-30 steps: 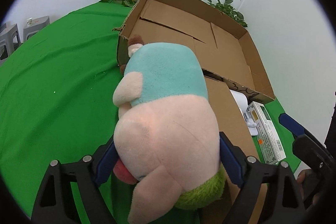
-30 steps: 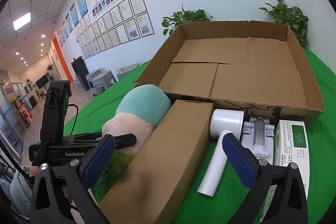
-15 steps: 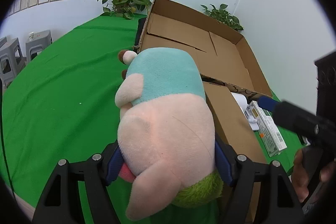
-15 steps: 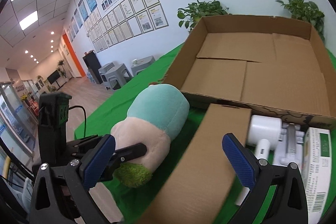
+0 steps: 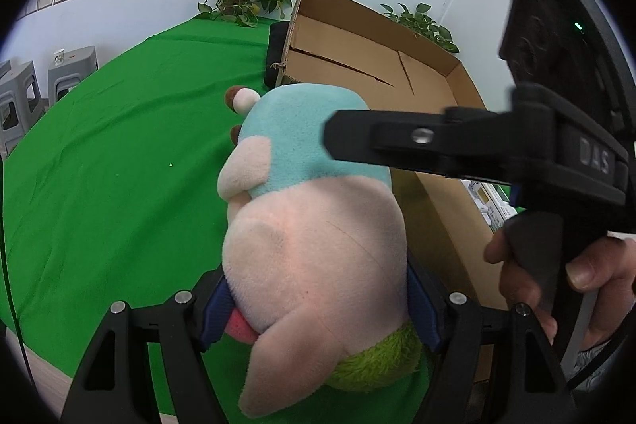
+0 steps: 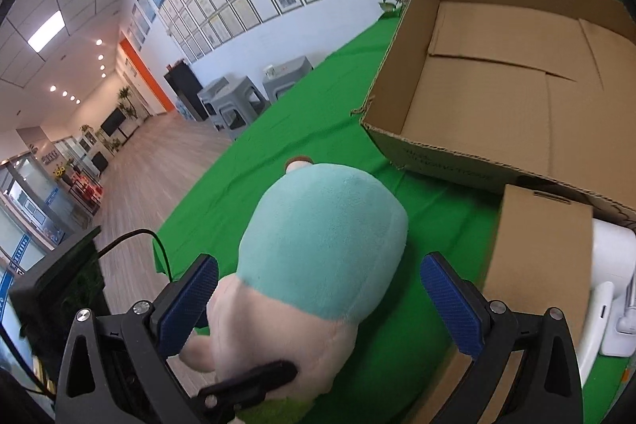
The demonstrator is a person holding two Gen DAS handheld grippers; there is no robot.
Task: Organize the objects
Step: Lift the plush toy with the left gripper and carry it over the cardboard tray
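Item: plush toy (image 5: 314,233), soft, long-bodied; teal upper section, pale pink lower section, fuzzy green patch and a pink spot at the near end, small brown-and-cream nub at the far end. Lies on the green-covered worktop (image 5: 119,185), just in front of the large open cardboard box (image 6: 516,98) and beside a closed brown carton (image 6: 544,265).

Left hand-held gripper (image 5: 318,304): blue pads pressed into the pink end, holding the toy; the jaws have just been closing on it.

Right hand-held gripper (image 6: 318,304): jaws wide, straddling the teal section, pads clear of the fabric.

Step, as judged: two-handed pickup of the toy for stowing in the box. Next move calls for the right jaws to close on the teal body, then a joint lift over the box wall.
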